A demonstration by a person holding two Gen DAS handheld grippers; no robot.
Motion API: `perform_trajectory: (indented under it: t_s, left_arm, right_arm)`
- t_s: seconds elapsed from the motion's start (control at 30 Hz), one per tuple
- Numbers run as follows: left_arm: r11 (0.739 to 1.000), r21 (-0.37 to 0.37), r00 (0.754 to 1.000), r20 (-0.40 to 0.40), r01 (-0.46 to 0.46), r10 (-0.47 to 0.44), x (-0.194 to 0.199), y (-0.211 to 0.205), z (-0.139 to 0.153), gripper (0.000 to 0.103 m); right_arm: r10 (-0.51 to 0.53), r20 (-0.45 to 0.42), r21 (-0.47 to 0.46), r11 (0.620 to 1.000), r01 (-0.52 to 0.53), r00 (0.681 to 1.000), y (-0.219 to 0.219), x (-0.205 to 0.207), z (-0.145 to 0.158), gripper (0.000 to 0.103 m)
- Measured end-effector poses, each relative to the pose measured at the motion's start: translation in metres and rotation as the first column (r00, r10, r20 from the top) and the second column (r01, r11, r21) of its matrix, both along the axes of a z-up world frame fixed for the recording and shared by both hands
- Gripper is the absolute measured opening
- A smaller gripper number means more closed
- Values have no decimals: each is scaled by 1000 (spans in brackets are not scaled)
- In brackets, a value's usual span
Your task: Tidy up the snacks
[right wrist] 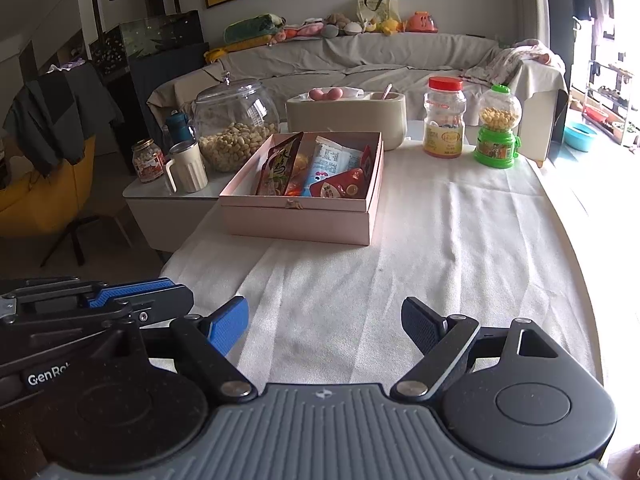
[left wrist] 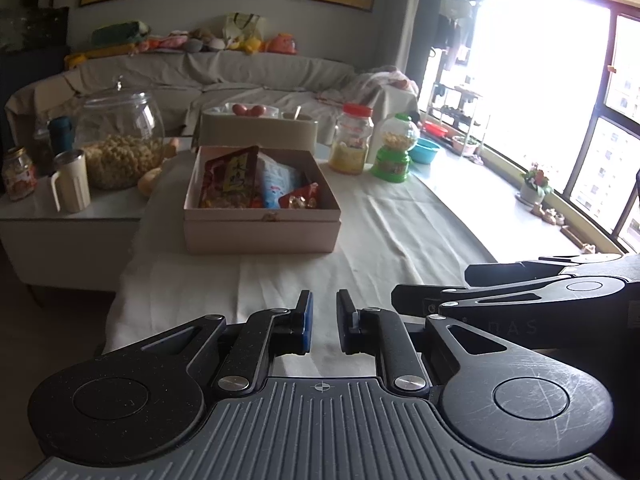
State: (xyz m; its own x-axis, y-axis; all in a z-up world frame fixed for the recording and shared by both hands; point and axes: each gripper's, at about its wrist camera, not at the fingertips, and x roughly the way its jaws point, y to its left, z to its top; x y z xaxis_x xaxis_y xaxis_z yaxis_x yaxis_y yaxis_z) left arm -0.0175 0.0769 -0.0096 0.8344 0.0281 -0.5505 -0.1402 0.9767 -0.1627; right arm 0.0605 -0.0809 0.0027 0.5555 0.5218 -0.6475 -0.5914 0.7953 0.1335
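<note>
Item: pink box (right wrist: 304,216), lid off, shallow and rectangular, standing on the white-clothed table (right wrist: 460,248) ahead of both my hands. Contents, left to right: a red-brown snack packet (right wrist: 280,168) propped upright on its edge, a pale blue-and-white packet (right wrist: 328,162) lying sloped beside it, a small red packet (right wrist: 344,188) at the box's near right corner. The tall packet's long axis runs up out of the box; the blue one's runs from the near wall toward the far wall.

Beside the box: a cream mug (right wrist: 188,168) and a glass jar of nuts (right wrist: 236,128) to its left, a red-capped jar (right wrist: 445,118) and a green candy dispenser (right wrist: 498,134) to its right, well apart from it.

My left fingers (left wrist: 323,322) are drawn nearly together on nothing. My right fingers (right wrist: 326,330) stand wide apart, empty.

Only the right wrist view shows a fish tank (right wrist: 148,40) far left of the box; only the left shows the potted flowers (left wrist: 536,184) on the windowsill, far right.
</note>
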Motion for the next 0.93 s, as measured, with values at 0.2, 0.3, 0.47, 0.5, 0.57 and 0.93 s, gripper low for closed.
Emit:
perform_trajectory:
  t_s: [0.2, 0.3, 0.47, 0.5, 0.57, 0.93]
  left_arm:
    - [1000, -4, 1000, -4, 4, -4, 1, 1, 0, 17]
    - [1000, -4, 1000, -4, 4, -4, 1, 1, 0, 17]
    - [1000, -8, 1000, -4, -2, 2, 1, 2, -2, 17]
    - [1000, -8, 1000, -4, -2, 2, 1, 3, -2, 17]
    - [1000, -8, 1000, -4, -2, 2, 1, 3, -2, 17]
    - [999, -32, 1000, 9, -11, 11, 6, 9, -11, 17]
  right_arm:
    - [-1, 0, 0, 1000, 1, 1000, 0, 0, 0, 84]
    - [0, 0, -1, 1000, 0, 1000, 0, 0, 0, 84]
    - [-1, -6, -2, 1000, 1, 1000, -1, 1, -2, 84]
    - [-1, -7, -3, 1000, 1, 1000, -1, 1, -3, 84]
    - [-1, -10, -4, 1000, 1, 1000, -1, 1, -3, 84]
    - [14, -3, 1, 1000, -14, 1000, 0, 3, -7, 84]
